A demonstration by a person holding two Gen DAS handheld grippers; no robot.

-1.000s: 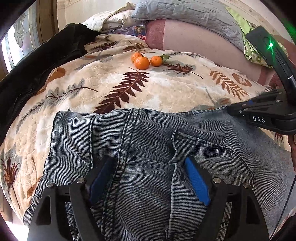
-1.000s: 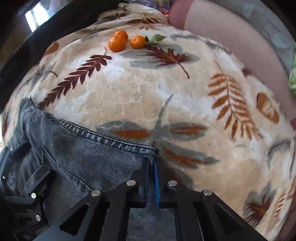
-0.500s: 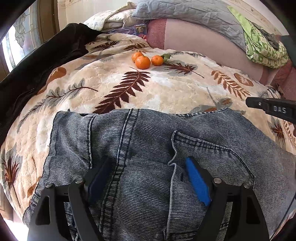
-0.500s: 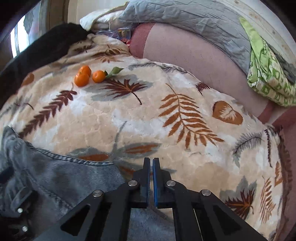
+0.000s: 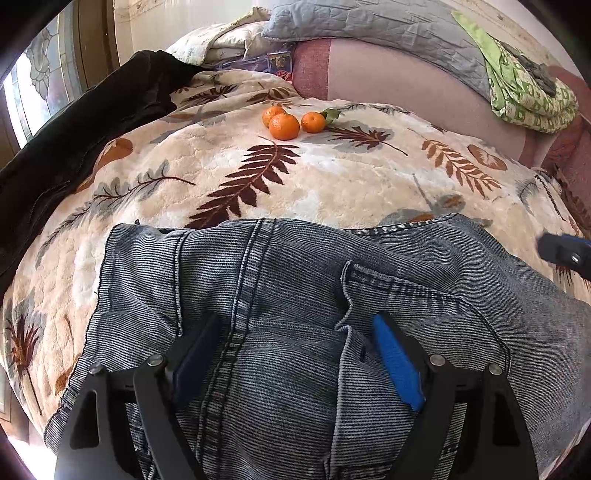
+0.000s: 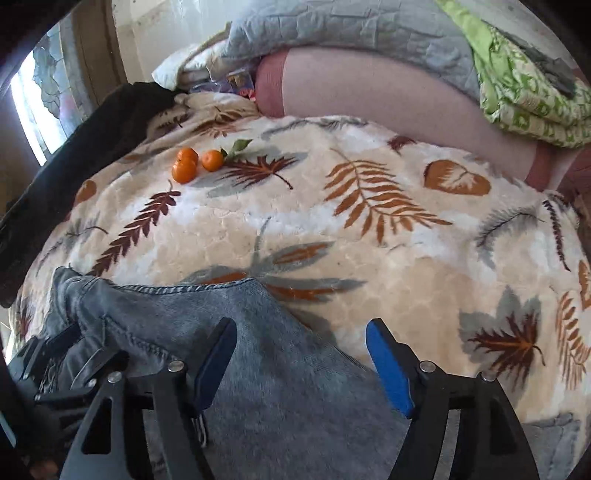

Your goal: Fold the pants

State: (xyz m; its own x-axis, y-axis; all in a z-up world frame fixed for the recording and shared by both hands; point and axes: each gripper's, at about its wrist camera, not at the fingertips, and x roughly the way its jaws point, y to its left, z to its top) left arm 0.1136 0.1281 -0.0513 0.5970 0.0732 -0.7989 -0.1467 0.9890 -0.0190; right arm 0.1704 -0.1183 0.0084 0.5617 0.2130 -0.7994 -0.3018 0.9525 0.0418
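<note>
Grey-blue denim pants (image 5: 295, 266) lie spread on a leaf-patterned fleece blanket (image 5: 332, 177), a back pocket facing up. My left gripper (image 5: 295, 325) is open, its fingers set down on the denim on either side of a raised fold near a seam. In the right wrist view, my right gripper (image 6: 301, 326) hangs above the pants' edge (image 6: 166, 314); its jaws are opening and pinch nothing. Its left finger is over the denim and its right finger over the blanket. One right finger (image 5: 565, 253) shows at the left wrist view's right edge.
Three tangerines (image 5: 284, 125) with a leaf sit on the far part of the blanket. A black garment (image 5: 92, 122) lies along the left side. Behind are a pink sofa back (image 5: 406, 81), a grey quilt (image 5: 388, 26) and a green patterned cloth (image 5: 524, 92).
My right gripper let go of the pants' edge, moved off to the right and slightly up, rolled level, and its jaws went from shut to wide apart. The left gripper stayed put.
</note>
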